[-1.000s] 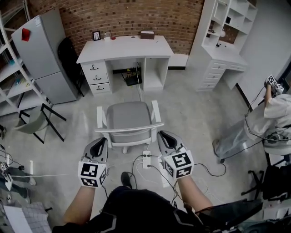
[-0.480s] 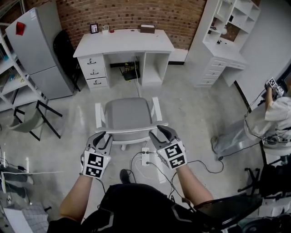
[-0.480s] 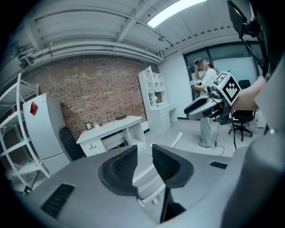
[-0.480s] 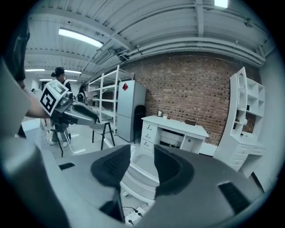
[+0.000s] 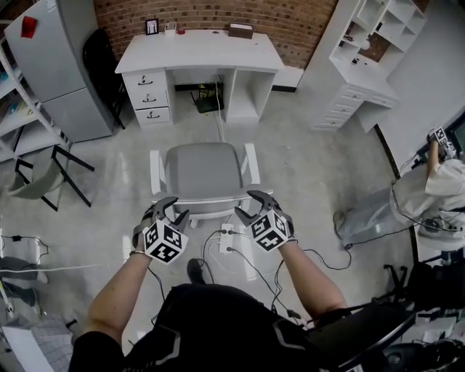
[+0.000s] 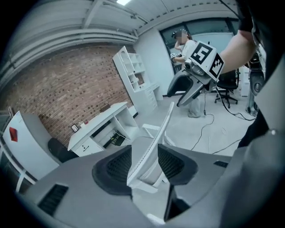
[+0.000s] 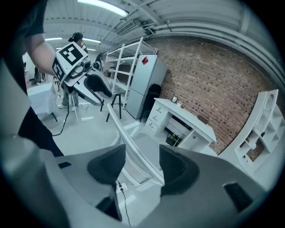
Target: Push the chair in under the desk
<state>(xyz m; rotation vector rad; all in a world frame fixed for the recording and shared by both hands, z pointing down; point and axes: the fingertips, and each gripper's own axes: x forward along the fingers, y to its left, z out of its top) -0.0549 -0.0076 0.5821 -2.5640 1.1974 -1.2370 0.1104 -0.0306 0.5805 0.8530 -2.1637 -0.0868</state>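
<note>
The chair [image 5: 203, 171] stands in front of the desk [image 5: 200, 51], apart from it, seat toward it. On its side away from the desk, the left gripper [image 5: 174, 209] and right gripper [image 5: 247, 205] straddle the backrest [image 5: 207, 197], both claws spreading, pads off it.

White chair [image 5: 203, 173] (grey seat), white desk [image 5: 200, 52], red-brown brick wall [image 5: 211, 14], pale grey floor [image 5: 305, 167]
</note>
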